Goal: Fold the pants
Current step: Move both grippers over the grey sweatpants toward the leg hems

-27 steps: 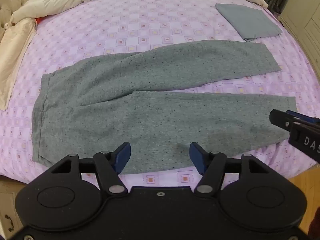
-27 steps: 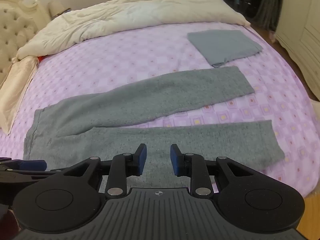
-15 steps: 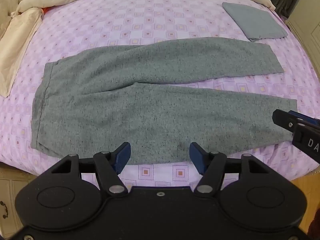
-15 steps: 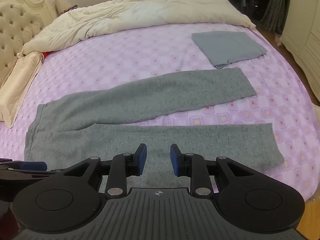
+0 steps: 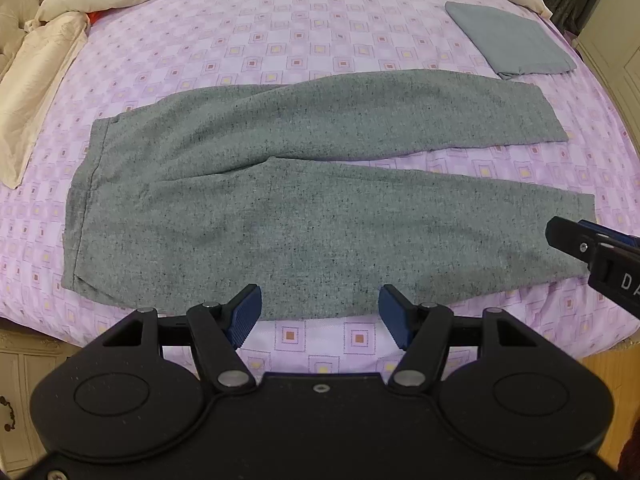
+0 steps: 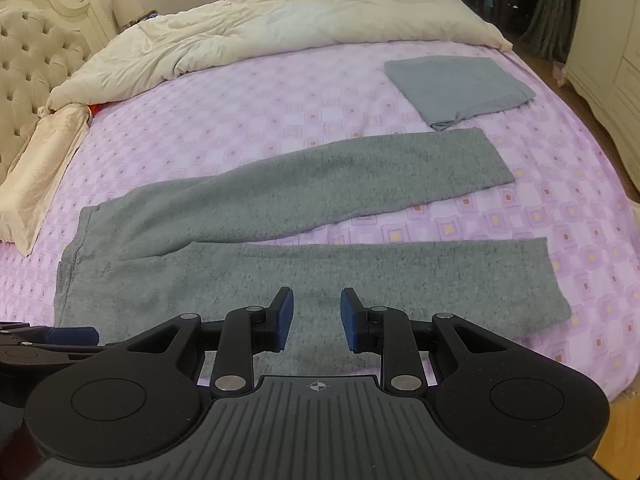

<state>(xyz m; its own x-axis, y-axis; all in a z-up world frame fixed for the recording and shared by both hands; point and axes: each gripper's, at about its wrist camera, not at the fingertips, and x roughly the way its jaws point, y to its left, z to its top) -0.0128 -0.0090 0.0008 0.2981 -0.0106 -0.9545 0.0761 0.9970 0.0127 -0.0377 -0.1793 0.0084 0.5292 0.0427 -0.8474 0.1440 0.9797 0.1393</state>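
Both views have been pulled back a bit, so more of the grey knit pants is seen, laid flat just ahead of the spread left gripper and half-spread right gripper, probably for lining up the fold.

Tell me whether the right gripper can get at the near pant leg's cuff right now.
Probably yes. The right gripper hangs open above the near leg of the pants, and nothing lies between it and the cuff to its right.
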